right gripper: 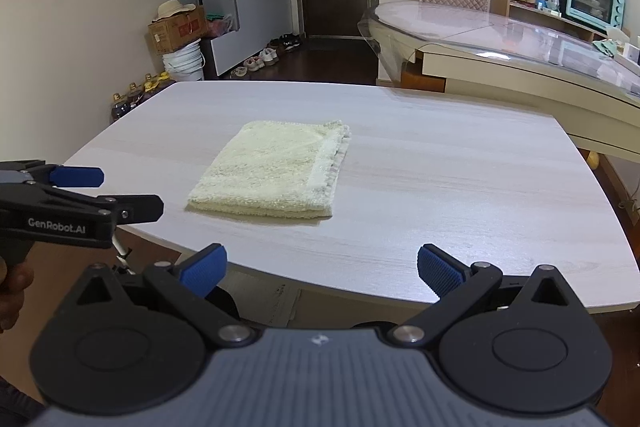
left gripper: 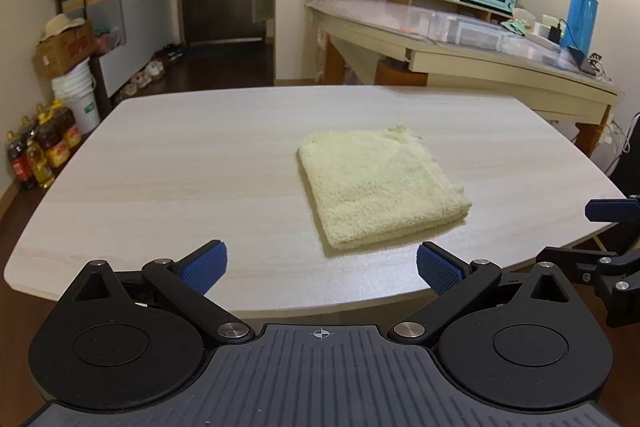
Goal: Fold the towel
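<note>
Both grippers hang back at the near edge of the pale wood-grain table, and neither touches anything. Left gripper: its blue ribbed pads stand wide apart with nothing between them. Right gripper: the same, pads spread and empty.

Well ahead of both lies the cream-yellow terry towel, flat near the middle of the table and apart from every edge. It already sits as a compact, roughly square packet, with several stacked layers showing along its near edge in the right wrist view and a hemmed border running down its right side. Judged from that, the folding looks essentially done (or at least most of it); whether one more fold is wanted cannot be read from the task sentence alone. What would remain, if anything, is a final halving or a tidy of the slightly ruffled far corner.

Several things stay unclear. How many layers the packet holds is hard to count, since the pile blurs the edges. The towel's underside is hidden. In the left wrist view the right gripper shows only partly, cut off at the frame's right edge; in the right wrist view the left one enters from the left edge, with a bit of the person's hand behind it.
</note>
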`<state>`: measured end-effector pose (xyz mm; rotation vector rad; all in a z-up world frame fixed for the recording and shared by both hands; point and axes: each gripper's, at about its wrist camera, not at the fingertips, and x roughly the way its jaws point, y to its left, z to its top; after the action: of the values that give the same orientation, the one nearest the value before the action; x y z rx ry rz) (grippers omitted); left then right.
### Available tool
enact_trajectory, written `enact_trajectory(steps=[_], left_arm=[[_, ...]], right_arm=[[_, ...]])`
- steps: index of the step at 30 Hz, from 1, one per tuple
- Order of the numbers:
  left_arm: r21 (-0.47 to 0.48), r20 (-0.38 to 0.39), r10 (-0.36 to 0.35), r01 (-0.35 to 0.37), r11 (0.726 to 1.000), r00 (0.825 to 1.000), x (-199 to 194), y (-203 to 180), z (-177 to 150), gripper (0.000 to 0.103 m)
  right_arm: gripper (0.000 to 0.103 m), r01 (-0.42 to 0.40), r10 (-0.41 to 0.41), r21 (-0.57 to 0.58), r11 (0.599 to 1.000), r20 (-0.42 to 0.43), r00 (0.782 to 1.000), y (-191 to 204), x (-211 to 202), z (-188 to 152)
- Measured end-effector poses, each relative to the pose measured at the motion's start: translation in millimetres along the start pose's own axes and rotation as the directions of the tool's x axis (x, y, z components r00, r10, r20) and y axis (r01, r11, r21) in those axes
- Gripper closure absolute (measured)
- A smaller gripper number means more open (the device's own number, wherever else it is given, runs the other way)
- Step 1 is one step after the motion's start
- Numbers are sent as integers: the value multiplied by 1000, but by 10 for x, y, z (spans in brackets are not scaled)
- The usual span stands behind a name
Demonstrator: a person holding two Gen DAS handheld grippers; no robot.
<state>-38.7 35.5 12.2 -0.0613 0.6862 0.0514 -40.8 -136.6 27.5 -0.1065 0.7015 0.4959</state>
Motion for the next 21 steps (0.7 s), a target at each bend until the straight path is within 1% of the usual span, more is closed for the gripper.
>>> enact_trajectory(steps=[21], left_arm=[[9, -3, -1, 1, 1000, 1000, 29, -47, -47, 0]], right_arm=[[0, 3, -3, 9, 1000, -20, 1000, -49, 50, -45]])
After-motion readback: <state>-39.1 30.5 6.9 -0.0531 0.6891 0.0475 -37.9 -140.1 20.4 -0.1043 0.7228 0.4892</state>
